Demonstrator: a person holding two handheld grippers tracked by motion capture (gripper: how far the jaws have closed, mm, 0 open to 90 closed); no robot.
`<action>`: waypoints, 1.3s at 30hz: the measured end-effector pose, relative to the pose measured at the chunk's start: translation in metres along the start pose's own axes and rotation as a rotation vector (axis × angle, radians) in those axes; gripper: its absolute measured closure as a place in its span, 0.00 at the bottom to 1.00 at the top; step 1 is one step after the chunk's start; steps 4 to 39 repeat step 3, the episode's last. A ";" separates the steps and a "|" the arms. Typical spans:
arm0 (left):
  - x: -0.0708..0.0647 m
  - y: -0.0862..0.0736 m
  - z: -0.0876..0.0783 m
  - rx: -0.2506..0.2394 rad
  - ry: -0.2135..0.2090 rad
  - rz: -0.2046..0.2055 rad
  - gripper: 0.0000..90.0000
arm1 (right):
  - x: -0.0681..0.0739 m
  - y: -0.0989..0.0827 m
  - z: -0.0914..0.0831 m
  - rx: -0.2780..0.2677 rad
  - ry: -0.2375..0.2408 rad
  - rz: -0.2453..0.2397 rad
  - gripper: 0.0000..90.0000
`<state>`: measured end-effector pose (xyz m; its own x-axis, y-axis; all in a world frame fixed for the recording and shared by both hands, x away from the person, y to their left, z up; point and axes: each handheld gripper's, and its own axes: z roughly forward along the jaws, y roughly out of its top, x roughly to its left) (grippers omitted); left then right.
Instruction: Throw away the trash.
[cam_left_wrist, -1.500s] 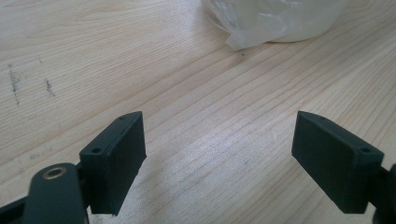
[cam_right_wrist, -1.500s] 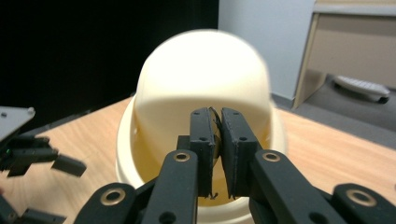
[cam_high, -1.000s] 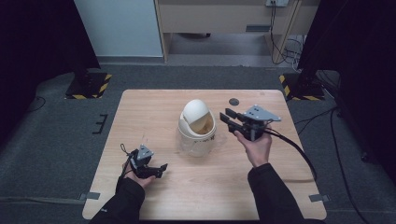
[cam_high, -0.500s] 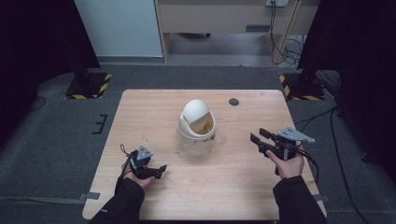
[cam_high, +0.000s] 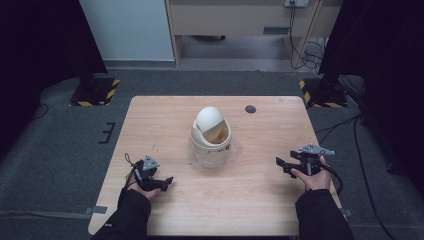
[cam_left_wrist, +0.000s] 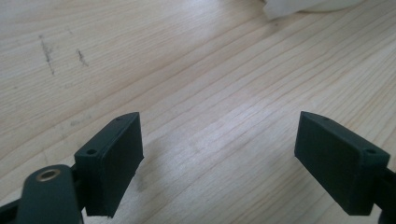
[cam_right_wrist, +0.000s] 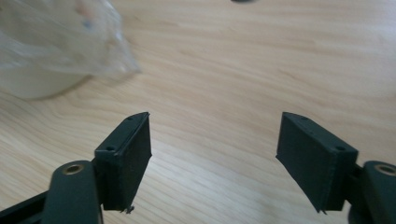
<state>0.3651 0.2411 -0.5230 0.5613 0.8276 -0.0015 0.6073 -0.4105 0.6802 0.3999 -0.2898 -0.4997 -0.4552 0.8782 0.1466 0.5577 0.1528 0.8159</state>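
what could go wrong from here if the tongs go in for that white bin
1. The white bin has a domed swing lid that looks tilted open; a push on it may swing it rather than give a firm hold.
2. A clear bag hangs loose around the bin's base; the right tongs could snag or pinch plastic instead of the wall.
3. Both the right and the left tongs are open and apart from the bin, so a one-sided push could slide or tip it on the table.

White swing-lid bin (cam_high: 211, 139) upright, mid-table (cam_high: 260, 200).
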 end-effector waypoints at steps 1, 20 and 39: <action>0.001 0.000 0.001 0.005 0.000 0.001 0.16 | -0.004 -0.003 0.002 0.015 -0.013 0.002 0.26; 0.002 -0.001 0.001 0.016 0.002 0.003 0.16 | -0.010 -0.006 0.003 0.038 -0.031 0.009 0.23; 0.002 -0.001 0.001 0.016 0.002 0.003 0.16 | -0.010 -0.006 0.003 0.038 -0.031 0.009 0.23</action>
